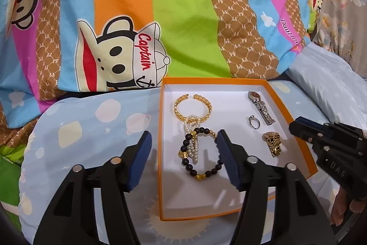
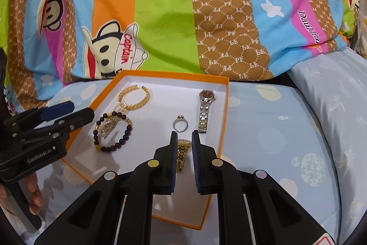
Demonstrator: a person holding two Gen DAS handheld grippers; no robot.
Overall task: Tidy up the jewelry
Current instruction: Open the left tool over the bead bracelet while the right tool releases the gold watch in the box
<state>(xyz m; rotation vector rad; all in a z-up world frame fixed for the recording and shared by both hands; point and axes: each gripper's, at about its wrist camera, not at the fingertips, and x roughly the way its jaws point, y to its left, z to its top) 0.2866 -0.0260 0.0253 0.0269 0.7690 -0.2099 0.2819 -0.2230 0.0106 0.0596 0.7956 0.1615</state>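
An orange box (image 1: pixel 161 153) with a white inside holds the jewelry; it also shows in the right wrist view (image 2: pixel 223 107). In it lie a gold bangle (image 1: pixel 192 107), a pearl bracelet (image 1: pixel 190 130) and a dark bead bracelet (image 1: pixel 201 153), overlapping, plus a silver ring (image 1: pixel 254 122), a silver watch (image 1: pixel 261 107) and a gold watch (image 1: pixel 273 144). My left gripper (image 1: pixel 184 153) is open, its fingers either side of the bead bracelet. My right gripper (image 2: pixel 184 148) is narrowly open, its fingers close on either side of the gold watch (image 2: pixel 183 153), apparently above it.
The box rests on a light blue sheet (image 1: pixel 91 130) with planet prints. A striped cartoon quilt (image 1: pixel 183 15) is piled behind it. A pale blue pillow (image 2: pixel 332 107) lies at the right. My hand shows on each handle.
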